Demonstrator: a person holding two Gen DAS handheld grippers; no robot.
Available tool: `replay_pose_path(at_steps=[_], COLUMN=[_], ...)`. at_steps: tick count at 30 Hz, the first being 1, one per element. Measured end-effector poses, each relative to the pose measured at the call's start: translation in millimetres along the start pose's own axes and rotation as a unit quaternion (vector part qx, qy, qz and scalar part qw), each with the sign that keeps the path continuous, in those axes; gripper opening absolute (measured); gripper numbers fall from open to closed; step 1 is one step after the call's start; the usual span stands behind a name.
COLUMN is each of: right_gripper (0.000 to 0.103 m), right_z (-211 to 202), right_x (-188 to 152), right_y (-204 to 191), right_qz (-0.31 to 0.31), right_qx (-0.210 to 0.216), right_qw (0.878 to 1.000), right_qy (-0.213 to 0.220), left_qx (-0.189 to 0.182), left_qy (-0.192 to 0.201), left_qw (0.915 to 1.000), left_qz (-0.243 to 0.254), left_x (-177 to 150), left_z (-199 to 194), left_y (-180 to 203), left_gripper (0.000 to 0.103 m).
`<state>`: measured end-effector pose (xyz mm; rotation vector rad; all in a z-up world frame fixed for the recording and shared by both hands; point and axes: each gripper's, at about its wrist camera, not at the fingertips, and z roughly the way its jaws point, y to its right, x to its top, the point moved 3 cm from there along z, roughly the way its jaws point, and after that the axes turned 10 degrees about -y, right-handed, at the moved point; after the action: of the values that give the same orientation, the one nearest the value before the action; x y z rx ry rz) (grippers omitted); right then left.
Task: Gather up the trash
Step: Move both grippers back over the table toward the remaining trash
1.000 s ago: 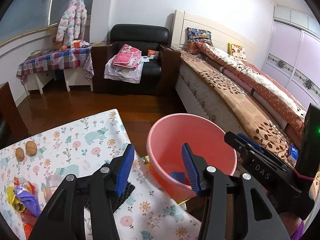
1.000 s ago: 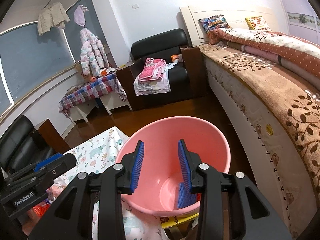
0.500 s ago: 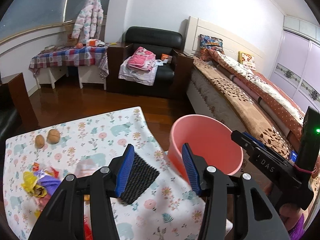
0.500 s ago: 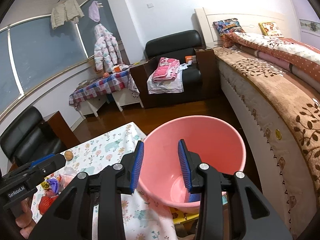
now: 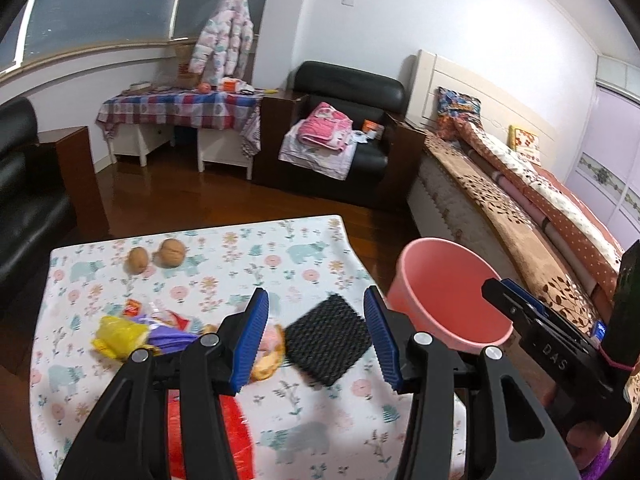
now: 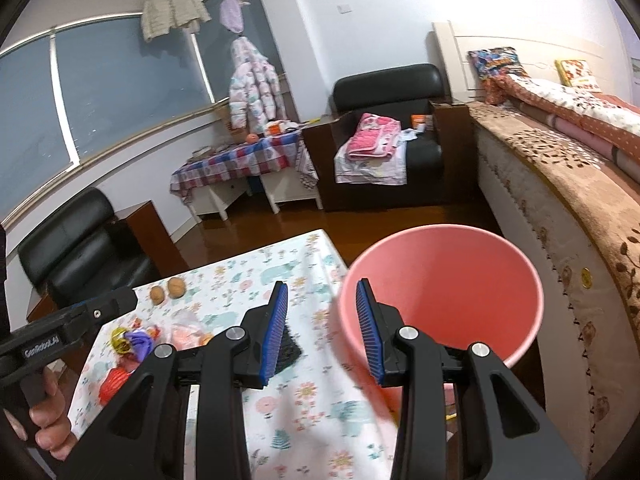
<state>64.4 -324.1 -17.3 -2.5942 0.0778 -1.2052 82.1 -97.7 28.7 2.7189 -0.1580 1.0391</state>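
Crumpled wrappers lie in a pile on the floral tablecloth point(image 5: 304, 256): a yellow wrapper point(image 5: 116, 332), a purple wrapper point(image 5: 172, 338) and a red piece point(image 5: 208, 432). My left gripper point(image 5: 316, 316) hovers open over the table just right of the pile, above a black mesh pad point(image 5: 328, 340), holding nothing. A pink bucket point(image 5: 448, 300) stands off the table's right edge. My right gripper point(image 6: 322, 300) is open and empty over that edge, with the bucket point(image 6: 440, 292) to its right and the wrapper pile point(image 6: 132, 340) far to its left.
Two walnuts point(image 5: 154, 258) sit near the table's far left. A bed point(image 5: 520, 216) runs along the right, close behind the bucket. A black armchair point(image 5: 344, 140) with folded cloths and a plaid-covered side table point(image 5: 180, 104) stand beyond the wooden floor point(image 5: 180, 200).
Both grippers have swung left, away from the bucket and over the table. The wrapper pile and black pad have come into fuller view. Neither gripper's jaw gap has changed.
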Motion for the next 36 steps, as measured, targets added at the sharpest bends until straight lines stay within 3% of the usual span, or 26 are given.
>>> replay_pose_path(at_steps=[15, 23, 29, 36], right_gripper=[0.036, 0.036, 0.036, 0.036], right_z=[7.6, 25.3, 34.2, 43.1], right_x=[-20.7, -34.5, -41.3, -45.0], right_y=[-42.6, -65.1, -79.5, -78.3], right_qz=[-0.032, -0.063, -0.084, -0.081], right_qx=[0.035, 0.053, 0.058, 0.052], right_qw=[0.999, 0.995, 0.992, 0.991], right_qy=[-0.016, -0.055, -0.072, -0.091], left_qx=[0.065, 0.094, 0.061, 0.033], left_qy=[0.034, 0.018, -0.018, -0.059], left_qw=[0.9963, 0.9931, 0.9951, 0.997], left_qz=[-0.047, -0.068, -0.076, -0.039], left_x=[-26.7, -58.9, -81.3, -95.9], left_z=[-48.0, -61.1, -53.2, -26.2], left_y=[-75.6, -115.8, -122.5, -101.8], left_gripper=[0.049, 0.049, 0.049, 0.049])
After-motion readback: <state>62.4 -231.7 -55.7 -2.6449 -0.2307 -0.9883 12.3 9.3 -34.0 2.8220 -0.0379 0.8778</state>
